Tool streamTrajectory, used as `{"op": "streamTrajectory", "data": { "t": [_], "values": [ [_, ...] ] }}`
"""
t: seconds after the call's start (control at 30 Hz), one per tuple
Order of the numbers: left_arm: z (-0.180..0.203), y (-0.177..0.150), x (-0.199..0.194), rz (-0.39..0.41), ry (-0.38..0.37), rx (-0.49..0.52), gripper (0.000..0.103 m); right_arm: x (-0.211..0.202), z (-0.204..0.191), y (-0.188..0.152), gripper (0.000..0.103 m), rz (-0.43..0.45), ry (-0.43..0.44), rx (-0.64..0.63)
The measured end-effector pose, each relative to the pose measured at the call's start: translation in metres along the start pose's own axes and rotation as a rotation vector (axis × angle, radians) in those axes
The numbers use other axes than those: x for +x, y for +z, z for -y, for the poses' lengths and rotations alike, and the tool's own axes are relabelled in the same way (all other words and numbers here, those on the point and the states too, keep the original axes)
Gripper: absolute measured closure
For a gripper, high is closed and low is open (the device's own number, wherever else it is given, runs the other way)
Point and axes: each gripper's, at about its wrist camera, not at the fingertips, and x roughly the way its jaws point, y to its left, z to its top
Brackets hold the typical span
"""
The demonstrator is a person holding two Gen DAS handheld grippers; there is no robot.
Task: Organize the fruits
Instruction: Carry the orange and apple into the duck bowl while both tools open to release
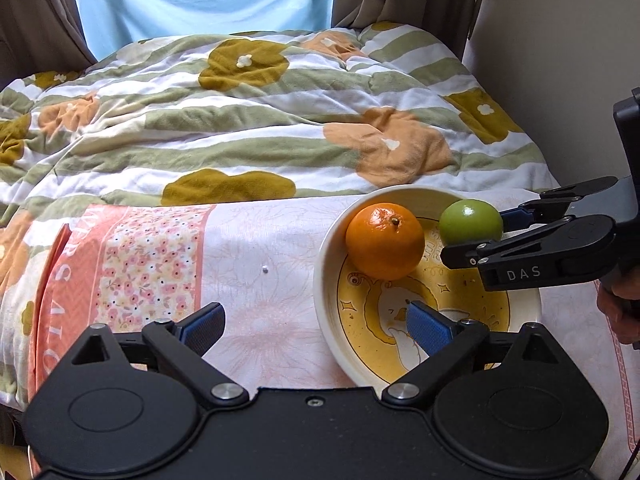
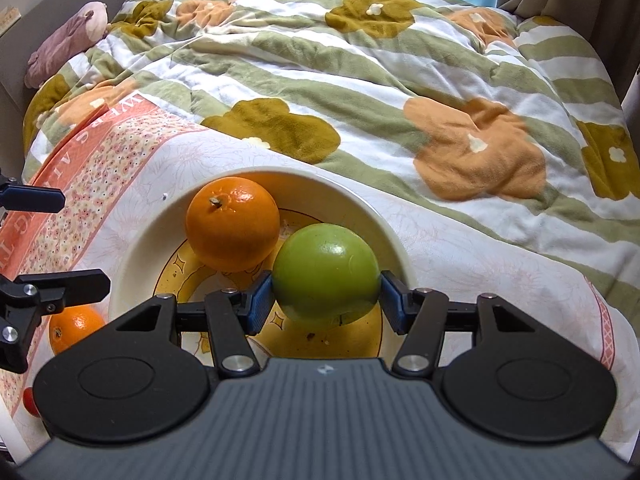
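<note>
Green fruit [image 2: 326, 276] between the blue pads [image 2: 260, 300] of the black right gripper [image 2: 326, 300]: glossy, plain green. Orange [image 2: 232, 224] just beyond it: bright orange, dark stem spot. Bowl [image 2: 360, 204] under both: cream rim, yellow inside with white cartoon figure and star marks. Second orange [image 2: 76, 326] off to the gripper's left, same orange. Small red fruit [image 2: 30, 400] lower left. Cloth [image 1: 260, 264] under bowl: white, faint peach flower print, coral border, small pink floral band. Quilt [image 1: 248, 120] ahead: white and sage stripes, mustard and peach flowers. Left gripper [image 1: 316, 326]: black, blue pads.
</note>
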Motion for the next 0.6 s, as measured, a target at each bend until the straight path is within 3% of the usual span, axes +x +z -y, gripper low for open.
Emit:
{"op": "streamTrajectory", "data": {
  "t": [0.2, 0.27, 0.33, 0.6],
  "values": [
    [-0.002, -0.005, -0.007, 0.007, 0.01, -0.02, 0.004, -0.003, -0.007, 0.0, 0.028, 0.029, -0.026, -0.054],
    [-0.001, -0.006, -0.011, 0.015, 0.01, -0.021, 0.004, -0.006, -0.006, -0.001, 0.019, 0.033, -0.042, -0.057],
    [0.0, -0.007, -0.016, 0.034, 0.024, -0.019, 0.004, -0.013, -0.004, -0.003, 0.0, 0.047, -0.038, -0.04],
    [-0.002, -0.01, -0.044, 0.117, 0.026, -0.063, 0.004, -0.044, 0.006, -0.015, 0.0, 0.135, -0.004, -0.017]
  ]
}}
